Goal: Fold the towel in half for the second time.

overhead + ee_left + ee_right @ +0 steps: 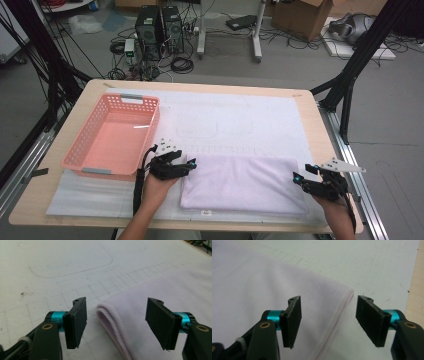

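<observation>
A pale lilac towel (pixel 243 182) lies folded flat on the white mat near the table's front edge. My left gripper (pixel 191 164) hovers at the towel's left end, jaws open, with the folded corner (pixel 110 315) between them and untouched. My right gripper (pixel 298 179) is at the towel's right end, also open. In the right gripper view the towel's layered edge (pixel 339 315) runs between the pads without contact. My left gripper (pixel 116 325) and my right gripper (pixel 328 320) both hold nothing.
A pink plastic basket (pixel 90 150) stands on the left part of the table. The white mat (pixel 235 115) with faint printed outlines covers most of the tabletop. Black frame legs, computers and cables are on the floor beyond the far edge.
</observation>
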{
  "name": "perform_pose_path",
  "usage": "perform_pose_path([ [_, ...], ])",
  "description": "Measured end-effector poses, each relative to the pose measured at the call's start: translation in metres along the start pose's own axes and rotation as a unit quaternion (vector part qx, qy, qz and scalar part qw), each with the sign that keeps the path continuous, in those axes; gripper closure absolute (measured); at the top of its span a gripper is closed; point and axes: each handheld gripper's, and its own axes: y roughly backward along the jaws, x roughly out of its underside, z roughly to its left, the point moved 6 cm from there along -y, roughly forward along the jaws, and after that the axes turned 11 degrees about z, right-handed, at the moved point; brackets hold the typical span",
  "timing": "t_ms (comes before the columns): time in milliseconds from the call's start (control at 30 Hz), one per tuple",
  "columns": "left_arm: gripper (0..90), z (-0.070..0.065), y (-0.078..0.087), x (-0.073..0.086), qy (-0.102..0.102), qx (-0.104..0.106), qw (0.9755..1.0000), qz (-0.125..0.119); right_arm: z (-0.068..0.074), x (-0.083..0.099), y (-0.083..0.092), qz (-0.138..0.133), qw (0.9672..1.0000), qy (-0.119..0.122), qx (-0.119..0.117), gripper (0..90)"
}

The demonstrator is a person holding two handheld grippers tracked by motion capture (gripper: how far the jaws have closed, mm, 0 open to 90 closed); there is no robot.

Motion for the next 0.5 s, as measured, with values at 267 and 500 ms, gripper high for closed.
perform_pose_path([
  [267,41.9,0.007,-0.015,-0.003,0.018,0.026,0.9992,0.025,-0.023,-0.016,-0.046,0.052,0.9983,-0.023,-0.013,30.7],
  [500,79.4,-0.002,-0.015,-0.014,-0.018,0.009,0.9986,0.048,-0.016,-0.020,-0.042,0.056,0.9973,0.026,-0.038,79.7],
])
